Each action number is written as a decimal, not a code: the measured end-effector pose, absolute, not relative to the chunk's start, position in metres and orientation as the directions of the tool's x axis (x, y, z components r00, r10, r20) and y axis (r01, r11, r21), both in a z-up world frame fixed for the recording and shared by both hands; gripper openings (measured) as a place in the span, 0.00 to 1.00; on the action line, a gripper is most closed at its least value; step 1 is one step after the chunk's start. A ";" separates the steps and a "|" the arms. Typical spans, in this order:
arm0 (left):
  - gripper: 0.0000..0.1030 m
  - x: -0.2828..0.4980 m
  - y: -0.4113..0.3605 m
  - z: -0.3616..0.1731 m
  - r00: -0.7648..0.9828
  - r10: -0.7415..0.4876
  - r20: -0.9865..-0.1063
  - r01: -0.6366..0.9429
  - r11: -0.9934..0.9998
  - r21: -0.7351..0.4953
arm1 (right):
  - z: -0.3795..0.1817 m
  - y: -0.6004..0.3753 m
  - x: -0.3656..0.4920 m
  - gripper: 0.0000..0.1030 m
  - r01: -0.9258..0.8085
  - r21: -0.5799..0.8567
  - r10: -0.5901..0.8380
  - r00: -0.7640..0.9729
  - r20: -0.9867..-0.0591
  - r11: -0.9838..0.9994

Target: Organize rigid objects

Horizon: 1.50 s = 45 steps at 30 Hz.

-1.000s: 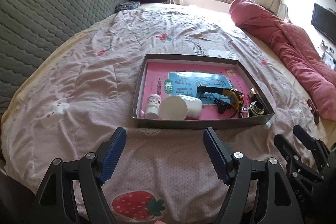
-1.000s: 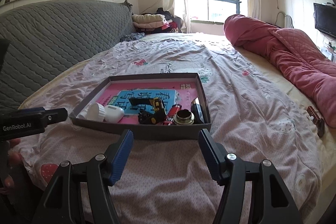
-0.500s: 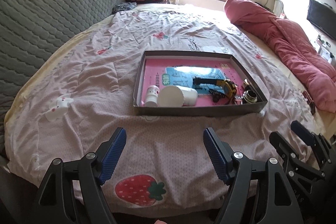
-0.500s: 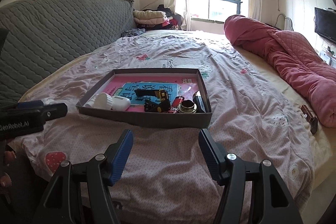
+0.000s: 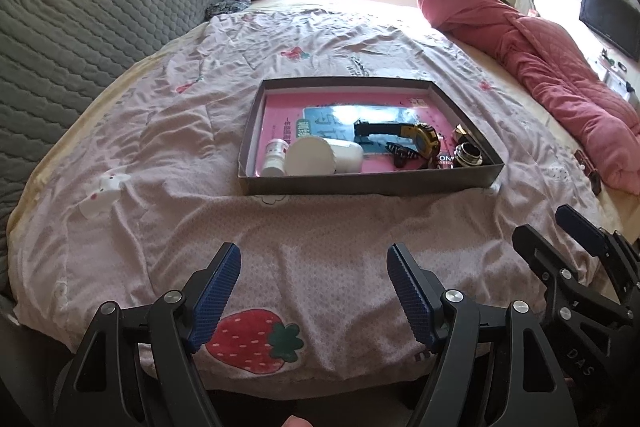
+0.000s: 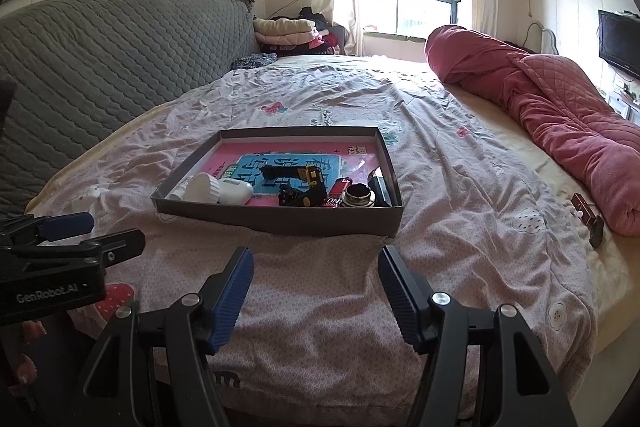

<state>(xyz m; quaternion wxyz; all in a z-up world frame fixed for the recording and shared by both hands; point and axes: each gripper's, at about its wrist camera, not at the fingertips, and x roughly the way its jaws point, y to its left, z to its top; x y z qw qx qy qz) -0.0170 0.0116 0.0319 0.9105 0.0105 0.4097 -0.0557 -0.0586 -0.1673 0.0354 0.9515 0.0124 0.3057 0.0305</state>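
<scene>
Both claws — left claw [image 5: 313, 269], right claw [image 6: 316, 273] — wide open, holding nothing.

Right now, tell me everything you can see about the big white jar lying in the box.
The big white jar looks like smooth opaque plastic, with a wide ribbed white lid that is screwed on. It lies on its side in the near left part of the shallow gray box, lid end toward the left wrist camera, body pointing right. It rests on the pink sheet lining the box. A small white pill bottle stands right beside its lid. Neither gripper touches it.
</scene>
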 end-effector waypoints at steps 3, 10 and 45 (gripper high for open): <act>0.75 -0.016 0.010 0.028 0.649 -0.096 -0.754 0.113 0.993 -0.030 | 0.034 -0.168 -0.059 0.62 -0.046 0.050 0.067 0.809 -0.584 0.998; 0.75 -0.016 0.004 0.025 0.648 -0.095 -0.755 0.131 0.991 -0.013 | 0.030 -0.170 -0.058 0.62 -0.048 0.060 0.074 0.798 -0.598 0.997; 0.75 -0.020 0.002 0.020 0.636 -0.092 -0.766 0.144 0.990 0.000 | 0.025 -0.172 -0.054 0.62 -0.029 0.051 0.054 0.789 -0.612 0.998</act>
